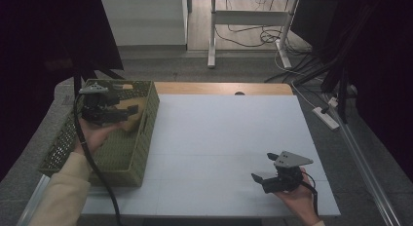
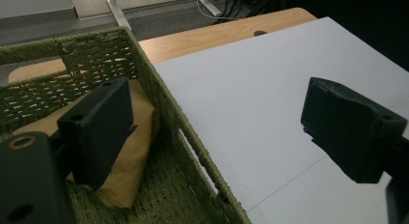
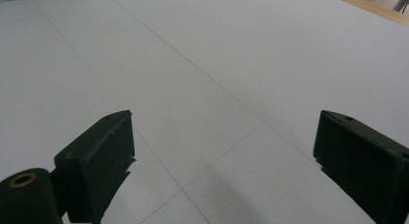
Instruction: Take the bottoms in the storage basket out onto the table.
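A green woven basket (image 1: 145, 138) stands at the table's left edge. Inside it lies a tan padded pouch (image 2: 132, 159), resting against the right wall of the basket (image 2: 161, 96). My left gripper (image 1: 127, 111) hovers over the basket's far end, held by a hand in a cream sleeve. In the left gripper view, my left gripper (image 2: 217, 105) is open with nothing between its jaws: one jaw is over the pouch, the other over the white tabletop. My right gripper (image 1: 264, 167) is low over the white surface at the front right. It stands open and empty (image 3: 226, 125).
A white sheet (image 1: 229, 138) covers the table, with a strip of bare wood (image 1: 224, 88) along the far edge. A power strip (image 1: 327, 117) and cables lie on the floor to the right. White desk legs (image 1: 212, 36) stand beyond the table.
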A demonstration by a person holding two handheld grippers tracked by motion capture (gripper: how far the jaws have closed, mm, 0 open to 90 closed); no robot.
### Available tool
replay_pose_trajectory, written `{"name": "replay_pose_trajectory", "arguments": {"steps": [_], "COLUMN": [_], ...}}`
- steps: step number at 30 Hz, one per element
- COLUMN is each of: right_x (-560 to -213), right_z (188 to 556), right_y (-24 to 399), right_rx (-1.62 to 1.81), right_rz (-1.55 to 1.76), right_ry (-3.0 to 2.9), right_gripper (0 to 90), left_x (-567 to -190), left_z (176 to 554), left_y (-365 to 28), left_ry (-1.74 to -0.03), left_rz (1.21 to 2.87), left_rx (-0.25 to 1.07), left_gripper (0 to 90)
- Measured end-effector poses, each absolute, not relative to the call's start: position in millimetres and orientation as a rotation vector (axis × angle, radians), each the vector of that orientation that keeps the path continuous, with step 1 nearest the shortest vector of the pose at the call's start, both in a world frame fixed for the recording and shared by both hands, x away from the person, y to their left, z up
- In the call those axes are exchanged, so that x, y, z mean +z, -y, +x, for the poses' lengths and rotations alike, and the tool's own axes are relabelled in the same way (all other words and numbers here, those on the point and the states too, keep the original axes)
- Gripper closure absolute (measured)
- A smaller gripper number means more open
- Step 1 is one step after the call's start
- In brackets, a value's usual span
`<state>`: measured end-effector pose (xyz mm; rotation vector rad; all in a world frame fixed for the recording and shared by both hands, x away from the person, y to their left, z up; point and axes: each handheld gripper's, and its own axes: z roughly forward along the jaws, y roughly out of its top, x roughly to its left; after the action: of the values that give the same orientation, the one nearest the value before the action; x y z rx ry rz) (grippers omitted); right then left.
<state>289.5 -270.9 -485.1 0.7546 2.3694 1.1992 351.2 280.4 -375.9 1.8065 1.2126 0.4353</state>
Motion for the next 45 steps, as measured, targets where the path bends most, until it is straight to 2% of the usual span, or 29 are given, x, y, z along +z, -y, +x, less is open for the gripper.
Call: {"name": "replay_pose_trajectory", "arguments": {"steps": [45], "right_x": [-489], "right_z": [292], "right_y": [269], "right_rx": [1.184], "right_rz": [0.758], "right_ry": [-2.395], "right_gripper": [7.4], "left_x": [-401], "left_z": [407], "left_y": [-311], "left_ry": [-1.403], "left_rz": [1.784], "left_rx": [0.419], "left_gripper": [12.1]}}
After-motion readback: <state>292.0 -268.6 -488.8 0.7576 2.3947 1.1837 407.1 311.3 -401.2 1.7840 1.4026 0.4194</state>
